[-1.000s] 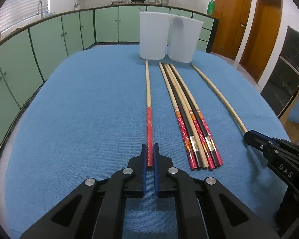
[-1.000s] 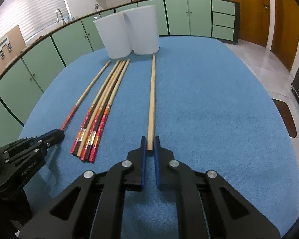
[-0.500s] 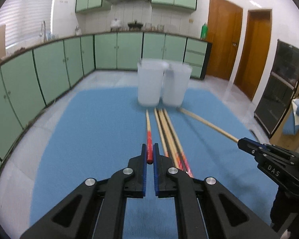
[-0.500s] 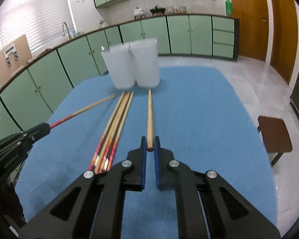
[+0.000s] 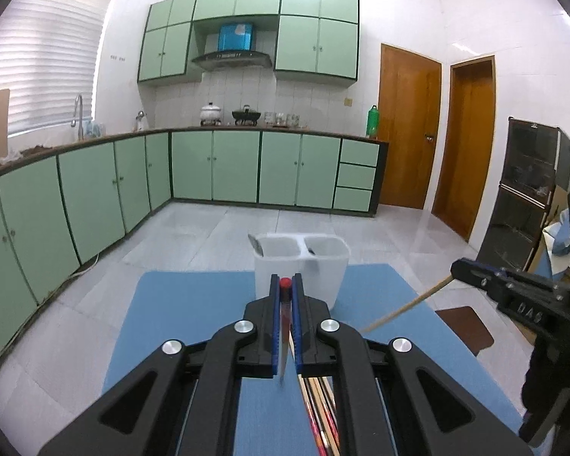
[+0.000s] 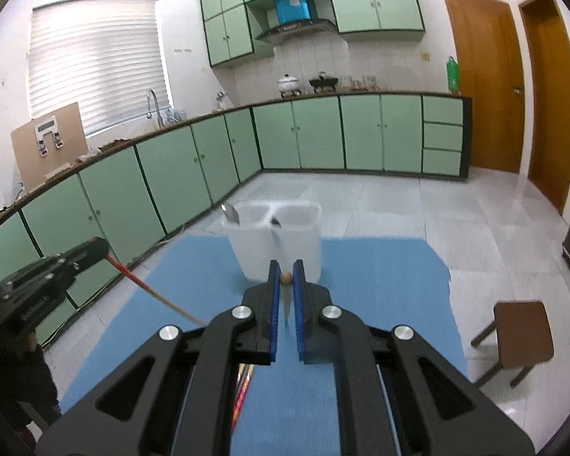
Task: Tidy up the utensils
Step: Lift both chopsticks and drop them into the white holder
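Note:
My left gripper (image 5: pixel 284 281) is shut on a red-ended chopstick (image 5: pixel 284 306), lifted off the blue mat (image 5: pixel 193 304) with its shaft hanging down. My right gripper (image 6: pixel 285 277) is shut on a plain wooden chopstick (image 6: pixel 285 278), also lifted. Each shows in the other view: the right gripper (image 5: pixel 456 266) with the wooden stick (image 5: pixel 402 309), the left gripper (image 6: pixel 98 247) with the red-ended stick (image 6: pixel 148 288). A white two-compartment holder (image 5: pixel 300 266) stands at the mat's far edge, also seen in the right wrist view (image 6: pixel 273 235), with spoons inside. Several chopsticks (image 5: pixel 319 410) lie below.
A brown stool (image 6: pixel 520 338) stands on the floor to the right of the table. Green kitchen cabinets (image 5: pixel 95 190) run along the left and back walls. A dark glass cabinet (image 5: pixel 528 190) stands at the right.
Both grippers have lifted their chopsticks off the mat and tilted up, so the sticks now hang down from the jaws and the holder appears lower and closer.

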### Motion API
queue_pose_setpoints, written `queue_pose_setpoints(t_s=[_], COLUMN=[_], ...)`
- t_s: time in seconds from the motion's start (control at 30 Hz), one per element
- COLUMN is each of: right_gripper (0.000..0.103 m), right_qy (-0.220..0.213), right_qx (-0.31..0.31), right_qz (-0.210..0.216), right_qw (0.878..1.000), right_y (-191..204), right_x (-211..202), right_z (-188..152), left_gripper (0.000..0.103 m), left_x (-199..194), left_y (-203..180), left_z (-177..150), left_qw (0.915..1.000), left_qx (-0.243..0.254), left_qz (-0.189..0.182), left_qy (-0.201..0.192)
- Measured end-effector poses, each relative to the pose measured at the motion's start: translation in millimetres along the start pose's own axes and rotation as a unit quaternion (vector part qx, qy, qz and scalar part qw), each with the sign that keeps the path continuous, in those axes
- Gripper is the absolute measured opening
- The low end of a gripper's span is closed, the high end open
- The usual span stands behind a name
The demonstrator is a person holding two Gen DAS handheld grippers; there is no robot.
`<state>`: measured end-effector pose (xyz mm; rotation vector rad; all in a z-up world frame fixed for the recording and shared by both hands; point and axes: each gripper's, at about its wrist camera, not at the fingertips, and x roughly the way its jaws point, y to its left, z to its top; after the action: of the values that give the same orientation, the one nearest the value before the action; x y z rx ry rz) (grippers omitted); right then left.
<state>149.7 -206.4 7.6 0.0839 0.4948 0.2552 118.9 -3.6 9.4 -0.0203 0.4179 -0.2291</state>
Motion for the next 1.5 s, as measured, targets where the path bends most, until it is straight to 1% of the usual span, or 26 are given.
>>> queue_pose_setpoints(t_s=[0.23, 0.33, 0.5, 0.63, 0.73, 0.8, 0.9, 0.97, 1.03, 1.13, 1.2, 1.23, 1.27, 1.3, 1.33, 1.37, 1.4, 1.43, 1.5], right_gripper=[0.006, 0.006, 0.006, 0.006, 0.006, 0.006, 0.006, 0.006, 0.006, 0.009, 0.010, 0.010, 0.013, 0.015, 0.021, 0.027, 0.031, 0.035, 0.042], right_qy=[-0.002, -0.010, -0.040, -0.082, -0.097, -0.103, -0.094, -0.077, -0.057, -0.018, -0.006, -0.006, -0.008, -0.012, -0.018, -0.024, -0.029, -0.035, -0.043], right_qx=[-0.019, -0.020, -0.021, -0.031, -0.033, -0.034, -0.028, -0.020, -0.018, -0.021, -0.020, -0.019, -0.017, -0.011, -0.006, -0.002, -0.001, 0.000, 0.000], right_qz=[0.016, 0.025, 0.036, 0.031, 0.026, 0.016, 0.010, 0.009, 0.009, 0.007, 0.008, 0.005, 0.005, 0.006, 0.005, 0.002, -0.001, -0.003, -0.010], right_qw=[1.000, 0.999, 0.998, 0.996, 0.994, 0.994, 0.995, 0.997, 0.998, 1.000, 1.000, 1.000, 1.000, 1.000, 1.000, 1.000, 1.000, 0.999, 0.999], right_y=[-0.1, -2.8, -5.0, -5.9, -9.7, -13.0, -21.2, -27.7, -28.9, -29.5, -25.5, -26.6, -26.9, -29.2, -31.7, -33.3, -34.5, -36.0, -38.7], right_x=[5.4, 5.8, -1.3, -7.7, 0.1, 13.5, 37.1, 59.0, 78.9, 105.6, 113.8, 114.2, 112.9, 109.0, 104.1, 97.9, 93.2, 85.5, 71.0], right_z=[35.5, 52.8, 91.0, 129.8, 152.1, 164.0, 168.9, 166.3, 160.8, 149.8, 143.9, 140.8, 138.0, 135.5, 133.7, 131.2, 128.2, 123.7, 111.6], left_gripper=[0.006, 0.005, 0.005, 0.005, 0.005, 0.005, 0.005, 0.005, 0.005, 0.006, 0.006, 0.006, 0.007, 0.010, 0.014, 0.022, 0.028, 0.030, 0.040], left_x=[17.6, 19.7, 12.0, 6.3, 15.4, 26.5, 50.4, 73.5, 90.8, 121.8, 136.6, 138.8, 139.8, 138.6, 135.7, 130.6, 126.0, 118.9, 108.7], left_y=[7.9, 9.3, 10.2, 5.8, 2.9, 0.8, -3.8, -5.6, -6.2, -5.3, -2.1, -0.7, 0.8, 1.9, 2.6, 3.5, 4.2, 5.1, 7.0], left_z=[22.1, 34.1, 64.8, 97.2, 120.4, 130.8, 137.2, 134.1, 126.0, 110.0, 98.7, 94.0, 88.8, 85.7, 82.0, 78.6, 75.7, 72.0, 65.0], left_qw=[0.9998, 0.9996, 0.9979, 0.9942, 0.9913, 0.9903, 0.9914, 0.9939, 0.9958, 0.9990, 0.9998, 0.9999, 0.9999, 0.9999, 0.9999, 0.9999, 0.9999, 0.9999, 0.9998], left_qx=[-0.006, -0.004, -0.002, 0.005, 0.012, 0.013, 0.015, 0.015, 0.017, 0.006, -0.004, -0.007, -0.010, -0.011, -0.010, -0.009, -0.009, -0.010, -0.013], left_qz=[-0.015, -0.019, -0.028, -0.028, -0.024, -0.022, -0.022, -0.018, -0.010, -0.010, -0.012, -0.010, -0.012, -0.013, -0.012, -0.011, -0.011, -0.012, -0.016], left_qy=[-0.007, -0.019, -0.058, -0.104, -0.129, -0.137, -0.128, -0.107, -0.089, -0.043, -0.016, -0.011, -0.006, -0.004, -0.003, -0.003, -0.004, -0.006, -0.006])
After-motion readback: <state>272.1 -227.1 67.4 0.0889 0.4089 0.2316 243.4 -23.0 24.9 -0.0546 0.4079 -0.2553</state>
